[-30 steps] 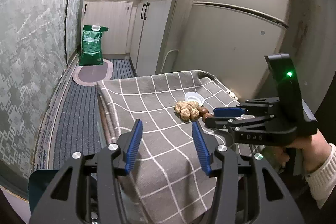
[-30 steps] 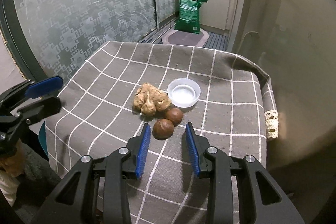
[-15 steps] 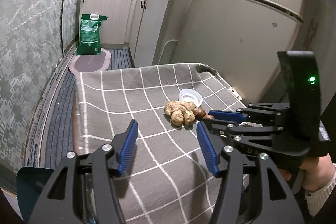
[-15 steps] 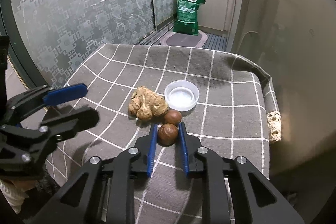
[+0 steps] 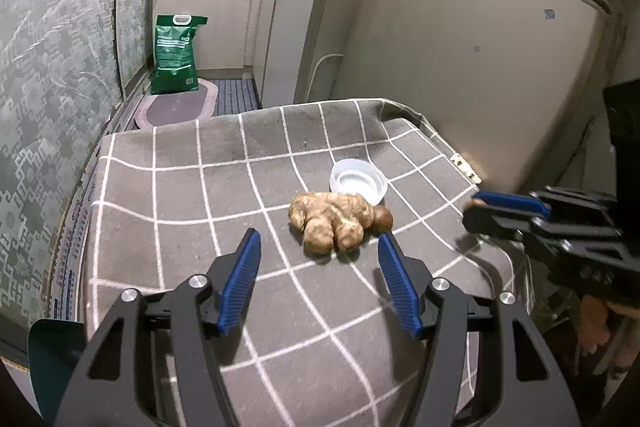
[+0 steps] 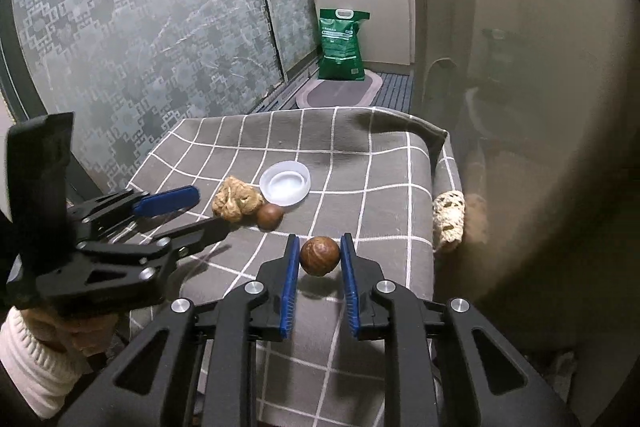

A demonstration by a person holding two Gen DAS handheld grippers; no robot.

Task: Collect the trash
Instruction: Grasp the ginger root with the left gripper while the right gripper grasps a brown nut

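right gripper (image 6: 320,259) fingers pinch brown nut (image 6: 320,255) | left gripper (image 5: 318,255) fingers spread — just been opening, empty

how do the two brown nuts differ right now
The held nut is clamped between the right gripper pads, lifted off the cloth; the other nut lies on it, touching the ginger root. The held one looks bigger, being nearer the camera. Both are round and brown.

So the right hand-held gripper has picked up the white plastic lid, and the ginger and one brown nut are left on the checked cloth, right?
Not the lid. The right wrist view shows the right hand-held gripper clamped on a round brown nut; the white plastic lid lies on the checked cloth beside the ginger and the other brown nut.
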